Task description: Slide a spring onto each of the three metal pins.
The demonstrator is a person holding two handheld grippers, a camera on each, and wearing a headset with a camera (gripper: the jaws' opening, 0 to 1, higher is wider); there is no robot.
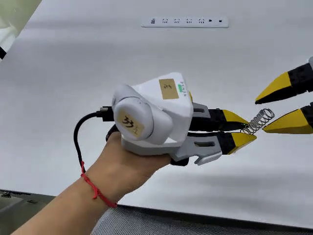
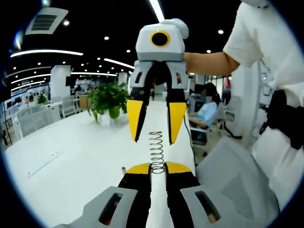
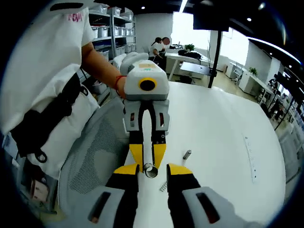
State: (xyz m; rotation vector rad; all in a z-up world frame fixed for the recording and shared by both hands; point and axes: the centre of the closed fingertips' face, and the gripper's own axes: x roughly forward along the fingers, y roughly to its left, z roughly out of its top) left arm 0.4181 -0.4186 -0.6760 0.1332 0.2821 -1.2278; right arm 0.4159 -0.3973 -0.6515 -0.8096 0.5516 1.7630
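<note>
1. Hand (image 1: 127,166), red cord at the wrist. It comes in left of the held spring and is wrapped under the white body of the left gripper.
2. Left gripper (image 1: 247,129), yellow-tipped. Its jaws are closed down on the near end of the held spring, clamping it above the table.
3. Held spring (image 1: 259,120), a bright wire coil. It sticks out from the left gripper's tips, clear of the table (image 1: 73,73), and its free end reaches in between the other claw's jaws.
4. Right gripper (image 1: 260,116), on the right of the held spring. Its jaws are spread apart, one yellow tip on each side of the coil, and I cannot tell whether either tip touches it.
5. Metal pin (image 3: 187,154), short and lying flat on the white table. In the right gripper view it is just right of the held spring.
6. Loose spring (image 3: 163,186), small and lying on the table. In the right gripper view it is just below the held spring.
7. Power strip (image 1: 185,22), white, flat on the table, well apart from the held spring on the far side.
</note>
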